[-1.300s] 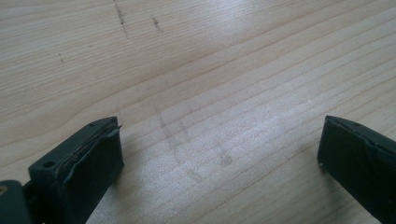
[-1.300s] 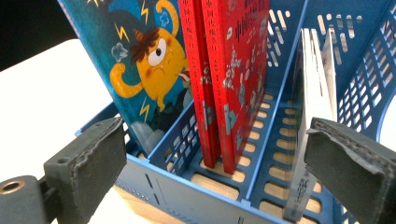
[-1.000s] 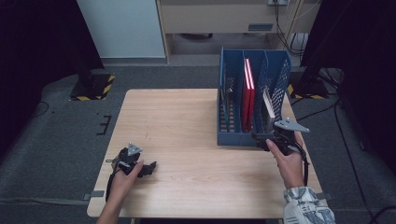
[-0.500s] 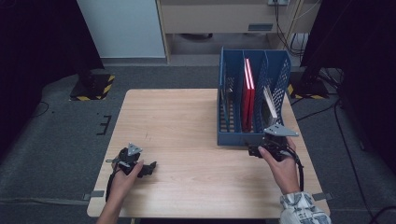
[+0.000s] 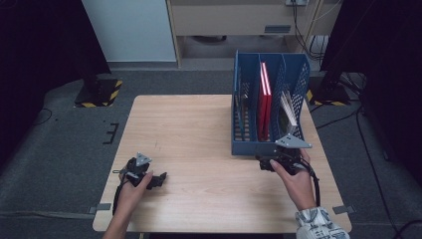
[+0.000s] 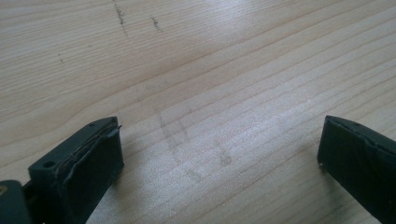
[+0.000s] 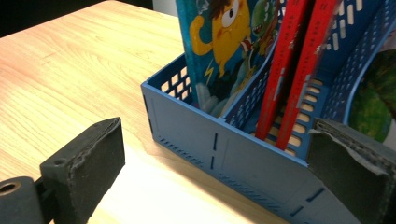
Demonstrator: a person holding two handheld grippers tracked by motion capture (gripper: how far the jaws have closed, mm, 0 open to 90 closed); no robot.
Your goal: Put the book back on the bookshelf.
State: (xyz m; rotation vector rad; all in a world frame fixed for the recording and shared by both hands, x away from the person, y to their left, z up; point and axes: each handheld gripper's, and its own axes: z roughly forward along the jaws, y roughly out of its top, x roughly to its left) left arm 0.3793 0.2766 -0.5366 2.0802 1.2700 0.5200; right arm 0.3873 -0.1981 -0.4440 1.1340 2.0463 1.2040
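A blue file rack (image 5: 247, 145) stands on the right half of the wooden table (image 5: 199, 134). Two red books (image 5: 263, 99) stand in its middle slot and a pale book (image 5: 288, 107) leans in the right slot. My right gripper (image 5: 266, 163) rests just before the rack's front wall, open and holding nothing. In the right gripper view, my right gripper (image 7: 219, 140) frames the rack's front corner (image 7: 233, 149), a cartoon-cover book (image 7: 224, 42) and the red books (image 7: 299, 70). My left gripper (image 5: 160, 179) lies at the front left, and my left gripper (image 6: 219, 135) stands open over bare wood.
The rack's tall perforated walls (image 5: 293, 74) rise behind the right gripper. A green-covered book (image 7: 373, 93) shows in the rightmost slot. Bare wood (image 5: 199, 124) spans the table's middle and left. Dark floor and black stands surround the table.
The right gripper has slid left along the rack's front and slightly nearer the person. The left gripper has not moved.
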